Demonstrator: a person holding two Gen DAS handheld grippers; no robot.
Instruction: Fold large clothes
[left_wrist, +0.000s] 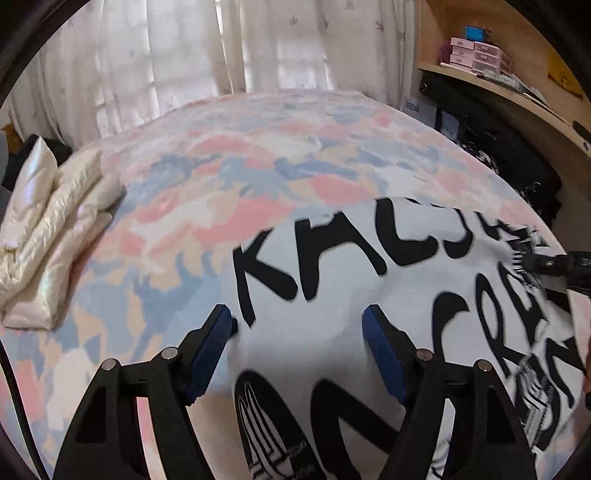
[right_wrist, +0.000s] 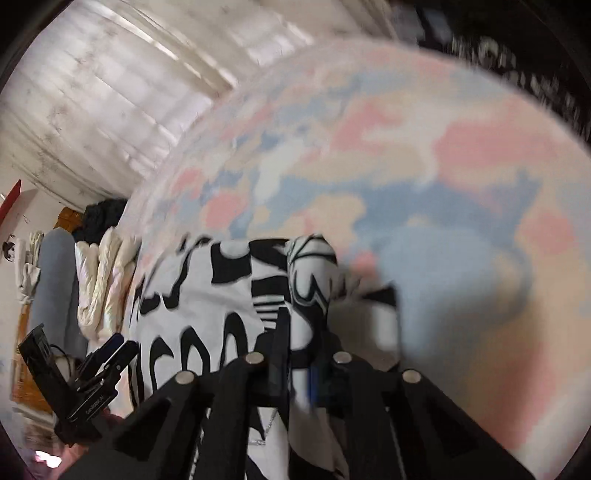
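A: What takes up most of the room?

B: The bed, covered in a pink, blue and cream patterned spread. Pale curtains hang behind its far edge, and a wooden shelf with small pink boxes sits off to the right.

A: And the garment?

B: A white shirt with big black lettering lies spread on the near part of the bed, printed side up (the letters are too smeared by blur to read fully). In the right wrist view one bunched end of it rises off the spread.

A: Anything else on the bed?

B: A folded cream quilt at the left edge, well apart from the shirt.

A: How does the left hand-held gripper stand?

B: The left hand-held gripper has its jaws spread wide over the shirt. Its blue pads sit on either side of the white cloth without pressing it, so it grips nothing.

A: And the right one?

B: The right hand-held gripper has its jaws drawn together, with a gathered fold of the shirt pinched between them. From the left wrist view it shows at the shirt's right edge, its tip on the cloth.
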